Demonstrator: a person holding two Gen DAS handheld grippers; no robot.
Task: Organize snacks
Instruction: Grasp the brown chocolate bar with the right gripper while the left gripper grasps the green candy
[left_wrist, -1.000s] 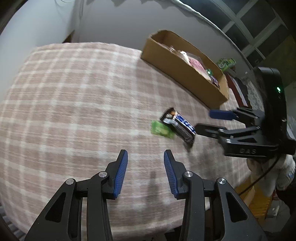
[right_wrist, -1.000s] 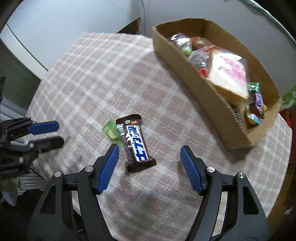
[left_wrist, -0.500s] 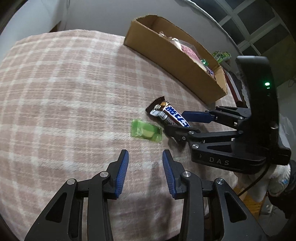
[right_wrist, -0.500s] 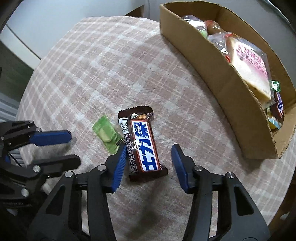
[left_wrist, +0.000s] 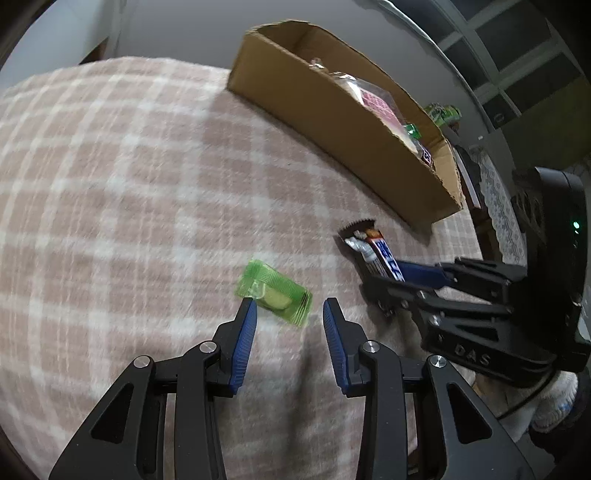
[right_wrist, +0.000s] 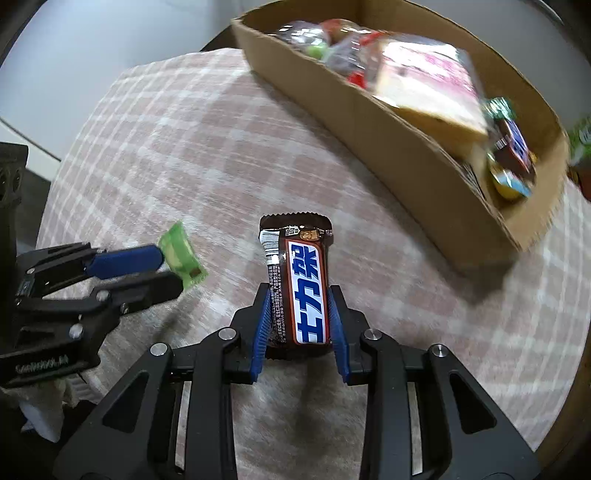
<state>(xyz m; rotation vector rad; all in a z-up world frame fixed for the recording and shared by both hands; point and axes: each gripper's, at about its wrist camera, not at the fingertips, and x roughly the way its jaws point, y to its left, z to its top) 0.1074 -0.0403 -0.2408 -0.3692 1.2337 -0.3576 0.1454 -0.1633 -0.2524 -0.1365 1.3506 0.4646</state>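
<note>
Snacks remain loose on the checked table (right_wrist: 184, 155): a chocolate bar (right_wrist: 303, 288) sits between the blue pads of the right tool (right_wrist: 299, 325), whose jaws are closing on its long sides, the pads meeting the wrapper near its lower end. To its left, a small green candy (left_wrist: 273, 295) lies on the cloth just ahead of the left tool (left_wrist: 288, 325), whose narrowly spread jaws are not yet pressing it; one pad tip reaches its near corner and the other stands just beside its far end.

Risks look modest but real. The bar is caught low, with most of its length ahead of the pads, so it may droop or pivot when lifted, and its glossy wrapper could slip. The candy is wider than the gap facing it and lies askew, so pads coming down could pin it to the cloth or nudge it away instead of bracketing it. The two tools work near one another, and a careless swing could knock them together. Beyond, the cardboard box (right_wrist: 417, 147) is already crowded with packets, including a pink-printed pack (right_wrist: 436, 74) that stands above the rim; a bar dropped on top may slide back out.

Bold white characters on a blue band run along the bar, seemingly Chinese; a barcode sits near its far end. "DAS" is embossed on the right tool's body in the left view.
</note>
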